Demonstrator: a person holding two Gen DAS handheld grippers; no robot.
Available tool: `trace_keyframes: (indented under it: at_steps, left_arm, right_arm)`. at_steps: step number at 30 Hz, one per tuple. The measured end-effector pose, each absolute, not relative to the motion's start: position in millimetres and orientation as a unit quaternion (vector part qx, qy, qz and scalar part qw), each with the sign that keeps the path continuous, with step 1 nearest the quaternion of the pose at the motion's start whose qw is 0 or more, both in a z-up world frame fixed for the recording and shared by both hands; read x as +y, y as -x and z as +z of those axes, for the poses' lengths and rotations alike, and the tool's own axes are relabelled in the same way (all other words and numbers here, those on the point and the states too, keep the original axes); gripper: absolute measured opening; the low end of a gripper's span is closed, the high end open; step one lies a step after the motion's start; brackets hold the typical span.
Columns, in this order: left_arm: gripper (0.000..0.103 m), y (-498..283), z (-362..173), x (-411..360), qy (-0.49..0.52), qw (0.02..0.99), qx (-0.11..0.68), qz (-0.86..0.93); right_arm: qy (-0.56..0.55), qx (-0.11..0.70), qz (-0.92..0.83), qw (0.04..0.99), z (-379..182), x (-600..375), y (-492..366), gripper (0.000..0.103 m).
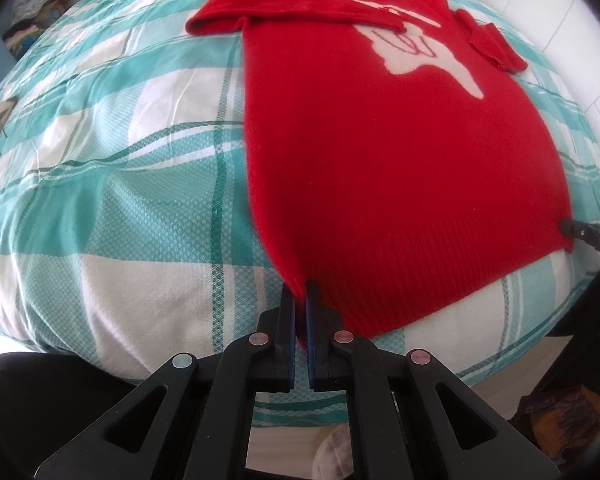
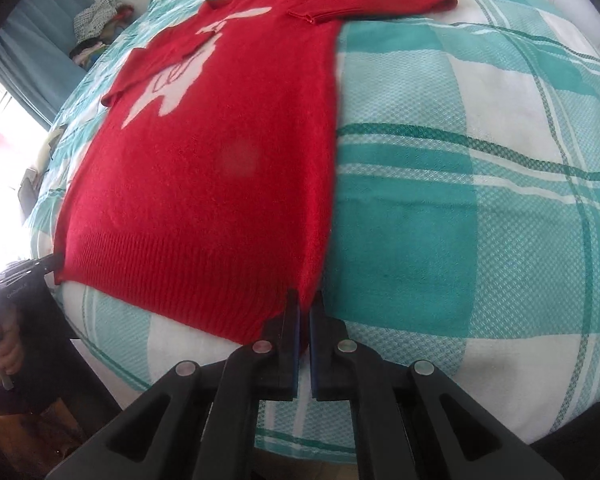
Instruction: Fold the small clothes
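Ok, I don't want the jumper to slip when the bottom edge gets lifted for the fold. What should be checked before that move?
1. Left claw shut on the hem corner of the red jumper: ok.
2. Right claw shut on the other hem corner: ok.
3. Both sleeves folded in across the chest: ok.
4. Jumper body lying flat on the checked bedcover: ok.
5. Both layers of the hem caught in each claw: cannot tell.
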State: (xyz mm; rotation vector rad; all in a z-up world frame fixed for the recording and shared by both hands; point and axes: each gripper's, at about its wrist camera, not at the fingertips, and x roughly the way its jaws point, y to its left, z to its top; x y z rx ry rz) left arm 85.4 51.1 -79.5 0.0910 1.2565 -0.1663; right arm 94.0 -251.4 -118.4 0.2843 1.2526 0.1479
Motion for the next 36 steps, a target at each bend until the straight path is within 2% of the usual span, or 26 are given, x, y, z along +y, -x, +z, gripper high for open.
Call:
trace_keyframes:
  at_steps: [36]
  left_arm:
    - [0.004,-81,-93,45,-0.052,0.814,0.575,-0.066]
  right_arm:
    - [-0.169,0.561,0.064,0.808,-123,-256,-82,0.003]
